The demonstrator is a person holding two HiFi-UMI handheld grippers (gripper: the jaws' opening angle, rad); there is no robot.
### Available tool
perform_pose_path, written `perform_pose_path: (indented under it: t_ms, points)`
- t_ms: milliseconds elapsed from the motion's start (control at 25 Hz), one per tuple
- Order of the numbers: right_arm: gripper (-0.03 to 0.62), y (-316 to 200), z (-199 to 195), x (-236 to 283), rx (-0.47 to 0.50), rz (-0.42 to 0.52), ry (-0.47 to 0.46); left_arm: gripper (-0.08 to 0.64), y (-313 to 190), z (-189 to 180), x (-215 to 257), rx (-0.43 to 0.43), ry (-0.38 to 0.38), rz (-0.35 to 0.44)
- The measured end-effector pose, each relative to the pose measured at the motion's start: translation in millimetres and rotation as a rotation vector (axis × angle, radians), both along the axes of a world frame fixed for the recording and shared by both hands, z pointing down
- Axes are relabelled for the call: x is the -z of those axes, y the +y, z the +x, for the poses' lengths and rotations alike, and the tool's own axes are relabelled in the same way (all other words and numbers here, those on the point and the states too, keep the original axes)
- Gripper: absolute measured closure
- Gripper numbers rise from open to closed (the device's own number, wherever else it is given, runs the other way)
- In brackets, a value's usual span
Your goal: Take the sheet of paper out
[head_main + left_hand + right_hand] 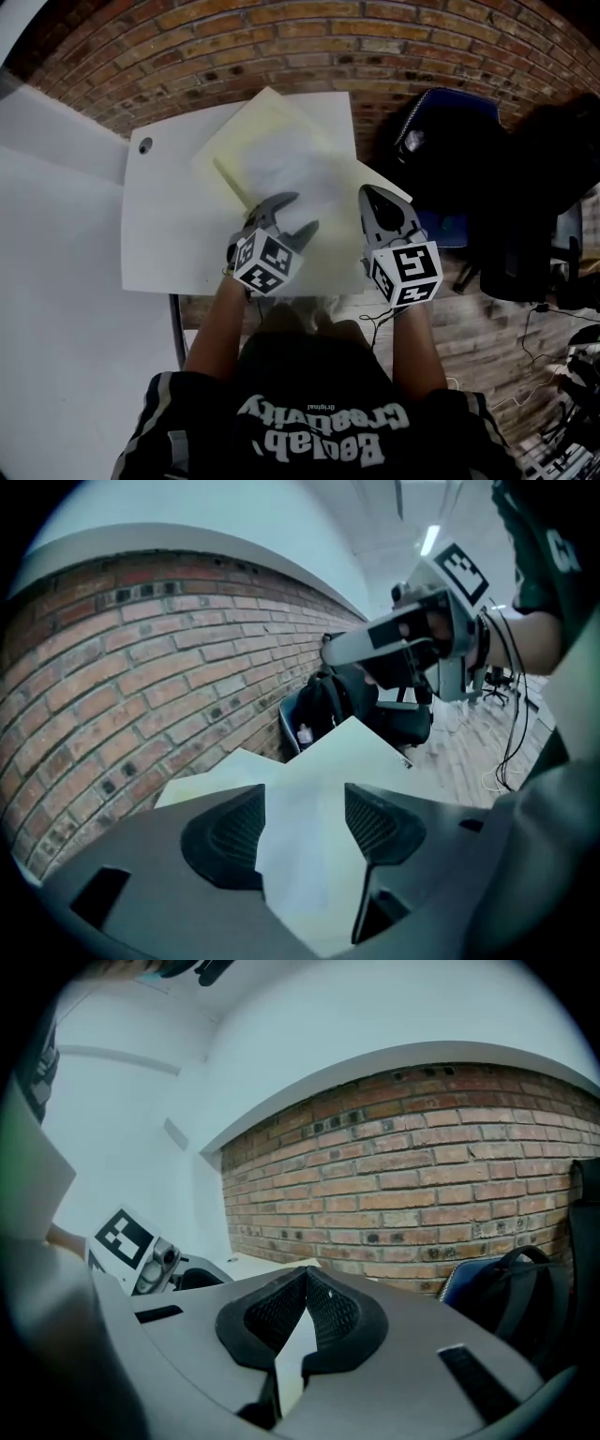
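Observation:
A pale yellow folder (pixel 253 131) lies askew on the white table (pixel 159 234). On top of it rests a white sheet of paper (pixel 295 173), blurred in the head view. My left gripper (pixel 305 211) hovers over the sheet's near edge. Its jaws are open in the left gripper view (pixel 305 827), where the sheet (pixel 309 855) lies beneath the gap and neither pad touches it. My right gripper (pixel 367 192) sits at the folder's right edge. It is shut in the right gripper view (pixel 305 1312), with a thin pale edge (pixel 292 1358) pinched between its pads, apparently the folder's.
A brick wall (pixel 281 47) runs behind the table. A dark bag on a blue-backed chair (pixel 450 141) stands just right of the table. A cable hole (pixel 144 145) marks the table's far left corner. Cables lie on the wooden floor (pixel 534 356) at the right.

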State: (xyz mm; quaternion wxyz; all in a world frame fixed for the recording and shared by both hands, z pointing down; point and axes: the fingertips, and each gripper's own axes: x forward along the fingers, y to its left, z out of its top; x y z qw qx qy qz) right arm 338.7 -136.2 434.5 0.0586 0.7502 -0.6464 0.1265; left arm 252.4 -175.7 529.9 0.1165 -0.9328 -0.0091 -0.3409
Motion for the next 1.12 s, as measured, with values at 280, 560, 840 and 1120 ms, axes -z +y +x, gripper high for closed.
perform_pose_path:
  t_ms: [280,560,840,1120]
  points:
    - [0.6,3.9,14.4,-15.8,-0.008,-0.041,-0.007,0.302,-2.4,-2.6,-53.2,-0.047,-0.14,-0.032]
    - [0.6,3.6,26.0,-28.4,-0.018,-0.079,-0.004,0.302,-16.1,-3.2,-102.0,-0.025,-0.221,-0.088]
    - [0.6,2.3,37.7,-38.1,-0.026,-0.117,0.012,0.299,-16.6,2.4,-129.9,-0.03,-0.266,-0.158]
    - [0.6,-2.1,36.2,-45.2,-0.006,-0.139,0.015,0.301,-12.6,3.7,-153.3,-0.026,-0.294,-0.173]
